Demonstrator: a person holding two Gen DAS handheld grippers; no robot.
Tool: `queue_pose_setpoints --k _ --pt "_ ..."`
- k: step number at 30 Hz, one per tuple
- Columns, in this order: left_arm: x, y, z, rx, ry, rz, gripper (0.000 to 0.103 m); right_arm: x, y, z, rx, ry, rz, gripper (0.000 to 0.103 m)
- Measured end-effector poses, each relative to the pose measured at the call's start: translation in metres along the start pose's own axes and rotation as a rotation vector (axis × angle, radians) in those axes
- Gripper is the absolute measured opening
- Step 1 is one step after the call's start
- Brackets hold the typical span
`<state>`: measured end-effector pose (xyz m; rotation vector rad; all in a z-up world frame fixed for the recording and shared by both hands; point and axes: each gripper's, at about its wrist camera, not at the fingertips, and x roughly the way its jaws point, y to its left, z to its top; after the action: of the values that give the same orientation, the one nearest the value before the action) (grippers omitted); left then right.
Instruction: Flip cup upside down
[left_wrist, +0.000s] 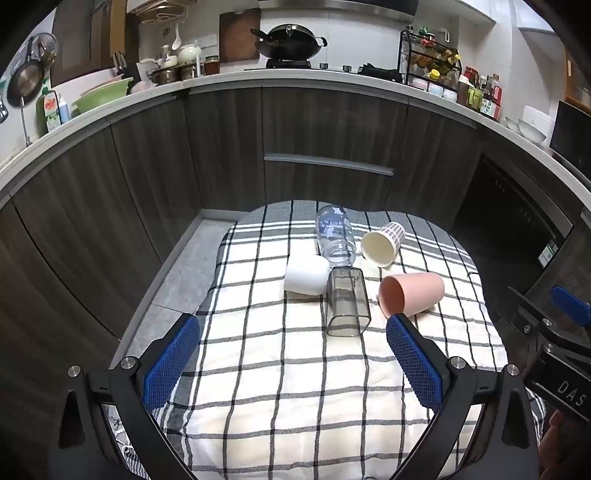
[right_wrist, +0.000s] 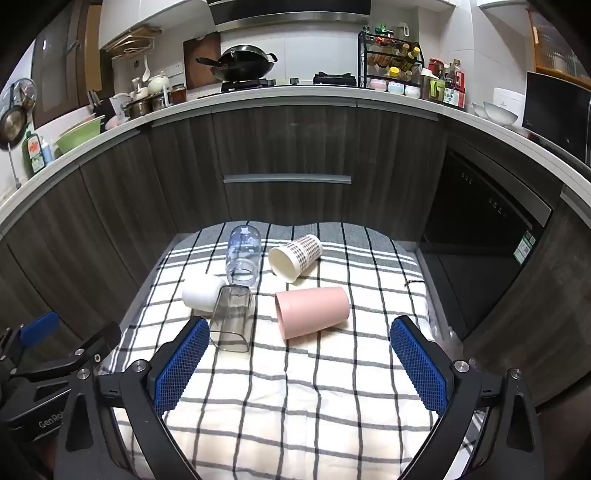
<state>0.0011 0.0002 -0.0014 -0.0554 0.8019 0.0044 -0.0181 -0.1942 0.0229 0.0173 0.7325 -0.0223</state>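
Observation:
Several cups lie on their sides on a checked cloth (left_wrist: 295, 387) (right_wrist: 295, 391): a pink cup (left_wrist: 412, 293) (right_wrist: 312, 312), a smoky square glass (left_wrist: 347, 302) (right_wrist: 232, 317), a white cup (left_wrist: 306, 275) (right_wrist: 201, 291), a clear printed glass (left_wrist: 334, 234) (right_wrist: 243, 254) and a patterned paper cup (left_wrist: 382, 243) (right_wrist: 293, 258). My left gripper (left_wrist: 291, 325) is open and empty, short of the cups. My right gripper (right_wrist: 299, 328) is open and empty, its jaws on either side of the pink cup and short of it.
Dark cabinet fronts (left_wrist: 325, 147) curve behind the table. A dishwasher (right_wrist: 487, 229) stands at the right. The counter above holds a wok (left_wrist: 291, 40), a spice rack (right_wrist: 391, 66) and bowls. The right gripper shows at the left wrist view's right edge (left_wrist: 554, 332).

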Motion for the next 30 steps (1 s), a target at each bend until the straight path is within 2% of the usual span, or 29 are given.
queue_pose_setpoints --k 3,4,9,30 --pt "0.003 0.006 0.002 -0.017 0.023 -0.006 0.103 0.0 -0.001 0.0 0.0 0.001 -0.003 0.099" --pt "0.003 0.001 0.002 0.003 0.017 0.012 0.103 0.0 -0.001 0.0 0.0 0.0 -0.004 0.099" --pt "0.001 0.006 0.0 0.001 -0.013 0.009 0.103 -0.002 0.0 -0.001 0.005 -0.001 -0.002 0.099" --pt "-0.014 -0.004 -0.004 0.011 -0.03 0.025 0.103 -0.012 -0.003 -0.001 0.021 -0.013 0.016 0.099"
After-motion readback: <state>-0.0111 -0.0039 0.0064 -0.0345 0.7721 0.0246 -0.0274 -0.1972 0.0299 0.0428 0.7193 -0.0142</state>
